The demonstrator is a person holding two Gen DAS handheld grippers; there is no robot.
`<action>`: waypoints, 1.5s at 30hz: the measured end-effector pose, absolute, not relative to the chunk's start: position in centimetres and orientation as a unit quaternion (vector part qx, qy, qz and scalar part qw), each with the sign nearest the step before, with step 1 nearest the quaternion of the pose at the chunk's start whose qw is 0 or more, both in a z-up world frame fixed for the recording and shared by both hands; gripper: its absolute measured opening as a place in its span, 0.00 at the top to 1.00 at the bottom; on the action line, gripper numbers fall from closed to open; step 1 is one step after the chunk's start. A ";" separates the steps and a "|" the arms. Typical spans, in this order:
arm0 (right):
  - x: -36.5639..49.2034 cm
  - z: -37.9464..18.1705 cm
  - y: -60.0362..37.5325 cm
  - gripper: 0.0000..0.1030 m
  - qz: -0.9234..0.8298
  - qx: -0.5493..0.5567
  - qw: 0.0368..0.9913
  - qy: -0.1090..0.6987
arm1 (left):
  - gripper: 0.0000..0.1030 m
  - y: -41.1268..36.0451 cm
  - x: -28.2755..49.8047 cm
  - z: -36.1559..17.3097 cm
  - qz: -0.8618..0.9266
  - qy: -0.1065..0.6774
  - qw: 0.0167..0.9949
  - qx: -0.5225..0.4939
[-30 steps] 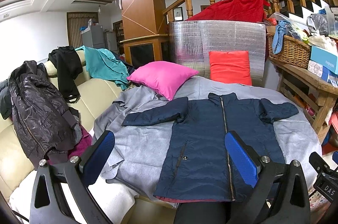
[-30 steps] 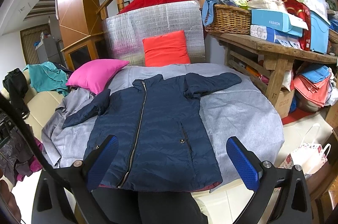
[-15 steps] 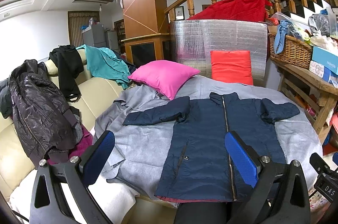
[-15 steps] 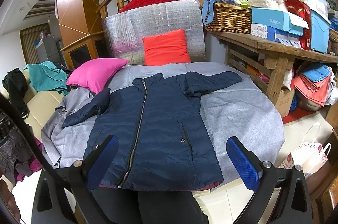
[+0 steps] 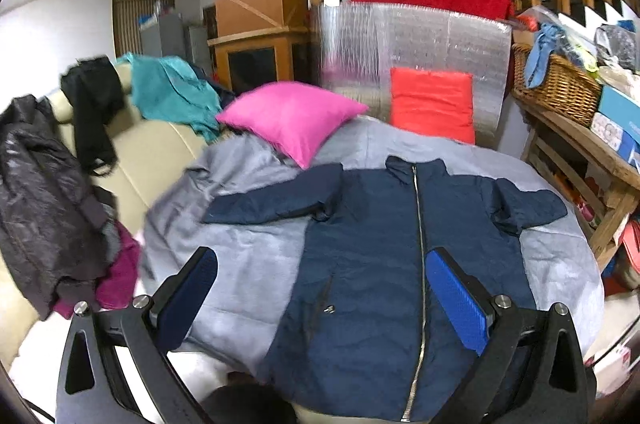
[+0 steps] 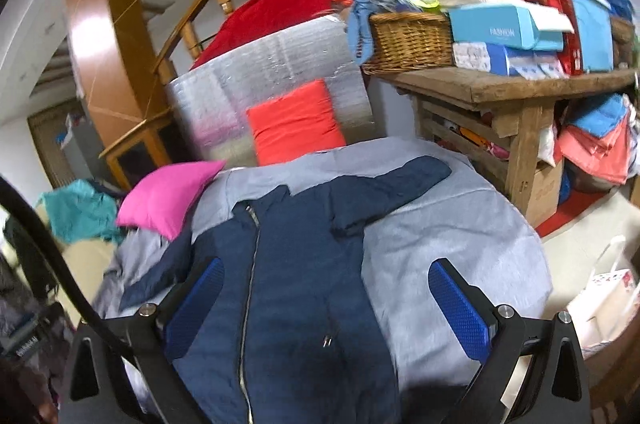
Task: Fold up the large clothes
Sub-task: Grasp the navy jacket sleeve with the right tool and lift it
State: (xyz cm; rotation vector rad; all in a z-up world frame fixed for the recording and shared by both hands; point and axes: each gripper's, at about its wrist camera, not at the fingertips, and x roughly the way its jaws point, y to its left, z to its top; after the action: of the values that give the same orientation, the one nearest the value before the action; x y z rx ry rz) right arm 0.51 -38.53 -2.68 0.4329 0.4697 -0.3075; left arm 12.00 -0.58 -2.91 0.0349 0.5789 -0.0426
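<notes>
Cluttered room, grey cloth [image 5: 248, 256] spread over a round table. Navy jacket [image 5: 376, 264] laid flat and zipped at centre, sleeves out left and right, hem at the near edge. Left gripper [image 5: 320, 296] and right gripper [image 6: 324, 304] held above it, both spread wide, nothing grasped. Likely trouble: slick padding sliding out of a shallow pinch, or cloth dragged along with a sleeve.
</notes>
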 end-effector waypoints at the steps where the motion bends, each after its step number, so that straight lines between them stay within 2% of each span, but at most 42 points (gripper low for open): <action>1: 1.4 -3.0 -39.8 0.00 -0.147 0.224 0.935 0.231 | 0.00 -1.1 13.9 -3.7 -0.022 0.298 0.954 0.016; 9: 12.8 -11.1 -51.4 0.00 -0.078 0.398 0.884 0.231 | 0.00 -5.9 26.8 -11.4 -0.007 0.375 0.927 0.028; 14: 19.5 -19.0 -57.8 0.00 -0.055 0.531 0.818 0.213 | 0.00 -8.6 32.7 -14.8 0.001 0.386 0.922 0.036; 20: 25.6 -26.0 -64.7 0.03 -0.075 0.612 0.761 0.202 | 0.00 -11.2 36.7 -17.9 0.005 0.373 0.926 0.060; 24: 28.7 -29.2 -68.4 0.13 -0.128 0.621 0.743 0.214 | 0.00 -11.6 38.3 -19.7 -0.006 0.401 0.914 0.068; 26: 29.9 -30.0 -69.8 0.21 -0.142 0.615 0.744 0.218 | 0.00 -11.7 38.7 -20.0 -0.010 0.403 0.913 0.066; 28: 31.2 -30.4 -70.7 0.34 -0.157 0.601 0.750 0.228 | 0.00 -12.0 38.8 -20.3 -0.006 0.400 0.913 0.078; 32: 33.9 -30.4 -71.5 0.47 -0.177 0.568 0.764 0.250 | 0.00 -11.8 39.4 -20.9 0.003 0.403 0.911 0.085; 34: 34.8 -30.2 -71.0 0.69 -0.195 0.543 0.771 0.268 | 0.00 -11.6 39.5 -21.0 0.008 0.403 0.911 0.085; 37: 34.2 -29.8 -70.2 0.80 -0.186 0.543 0.775 0.266 | 0.00 -11.0 39.7 -20.9 0.017 0.399 0.913 0.085; 39: 34.3 -28.1 -69.0 0.83 -0.175 0.528 0.791 0.256 | 0.00 -10.4 39.7 -20.7 0.021 0.396 0.915 0.080; 45: 33.7 -21.5 -61.0 0.84 -0.101 0.461 0.851 0.231 | 0.00 -8.0 40.0 -19.9 0.043 0.388 0.919 0.053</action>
State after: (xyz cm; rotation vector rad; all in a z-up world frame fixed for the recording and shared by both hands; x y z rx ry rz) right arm 33.72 -61.00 -21.52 0.9704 0.4871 -0.2120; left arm 40.03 -8.03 -19.86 0.1093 0.7973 0.0884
